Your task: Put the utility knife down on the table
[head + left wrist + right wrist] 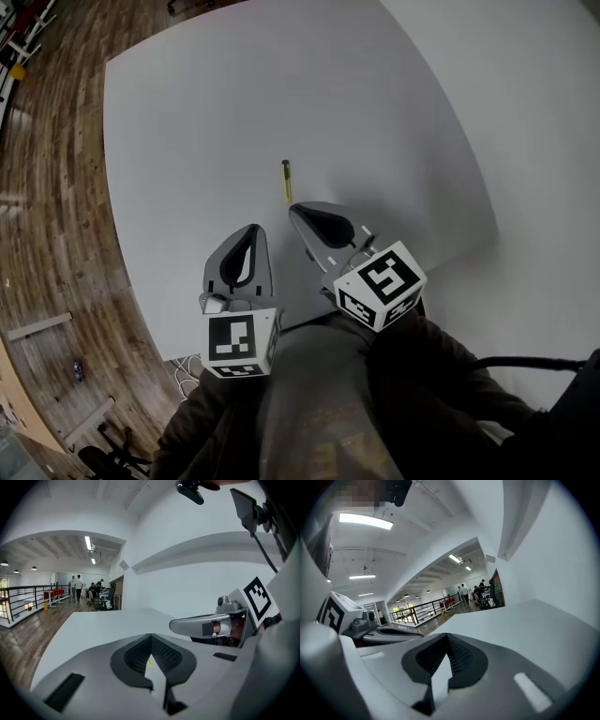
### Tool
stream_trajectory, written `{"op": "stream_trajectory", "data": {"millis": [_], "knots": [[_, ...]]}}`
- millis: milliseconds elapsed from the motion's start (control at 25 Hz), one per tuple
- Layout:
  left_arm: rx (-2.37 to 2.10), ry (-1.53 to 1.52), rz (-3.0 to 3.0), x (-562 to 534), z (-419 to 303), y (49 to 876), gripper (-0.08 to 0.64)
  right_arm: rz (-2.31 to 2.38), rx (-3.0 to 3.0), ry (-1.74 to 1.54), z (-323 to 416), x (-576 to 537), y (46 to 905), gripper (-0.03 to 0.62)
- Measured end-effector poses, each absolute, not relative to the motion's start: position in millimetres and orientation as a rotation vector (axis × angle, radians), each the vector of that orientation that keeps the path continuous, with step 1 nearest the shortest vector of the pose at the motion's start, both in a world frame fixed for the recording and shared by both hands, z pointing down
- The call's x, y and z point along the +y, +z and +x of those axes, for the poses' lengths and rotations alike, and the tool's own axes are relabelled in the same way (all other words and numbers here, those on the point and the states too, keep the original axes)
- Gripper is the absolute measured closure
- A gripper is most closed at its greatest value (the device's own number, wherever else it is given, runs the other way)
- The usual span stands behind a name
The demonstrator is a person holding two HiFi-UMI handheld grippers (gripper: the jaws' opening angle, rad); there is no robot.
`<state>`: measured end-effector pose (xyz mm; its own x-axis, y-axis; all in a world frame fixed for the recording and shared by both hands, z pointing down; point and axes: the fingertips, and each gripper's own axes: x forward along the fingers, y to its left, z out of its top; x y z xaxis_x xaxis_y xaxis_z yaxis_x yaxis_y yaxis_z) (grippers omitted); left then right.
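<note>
Holding the left gripper (pixel 253 230) and the right gripper (pixel 296 210) side by side above the near part of the white table (pixel 234 112), both pointing away from the body. Presenting the left gripper with jaws together, tips touching in the left gripper view and gripping nothing, leaving only a narrow slit behind the tips, with bare tabletop and a yellow sliver visible through it. Presenting the right gripper likewise with jaws together at the tips in the right gripper view, gripping nothing, with only white tabletop visible through the slit. Showing the utility knife (pixel 287 181), yellow and black, lying flat on the table, clear of both grippers, just beyond the right gripper's tip, long axis running roughly away from the person. Carrying a marker cube (pixel 242 344) at the rear of the left gripper and a second marker cube (pixel 380 284) at the rear of the right gripper. Showing dark sleeves (pixel 441 375) below the cubes and a wooden floor (pixel 47 187) left of the table.
</note>
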<state>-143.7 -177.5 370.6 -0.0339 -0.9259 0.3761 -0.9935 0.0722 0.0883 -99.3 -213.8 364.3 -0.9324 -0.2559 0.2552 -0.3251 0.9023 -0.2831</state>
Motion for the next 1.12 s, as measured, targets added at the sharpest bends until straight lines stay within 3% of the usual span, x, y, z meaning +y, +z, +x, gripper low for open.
{"op": "stream_trajectory", "data": {"millis": [1120], "knots": [[-2.082,0.307,1.972,-185.0,-120.6,306.6,0.557,0.366,-2.922,0.370,-80.2,-205.3,301.4,0.591]]}}
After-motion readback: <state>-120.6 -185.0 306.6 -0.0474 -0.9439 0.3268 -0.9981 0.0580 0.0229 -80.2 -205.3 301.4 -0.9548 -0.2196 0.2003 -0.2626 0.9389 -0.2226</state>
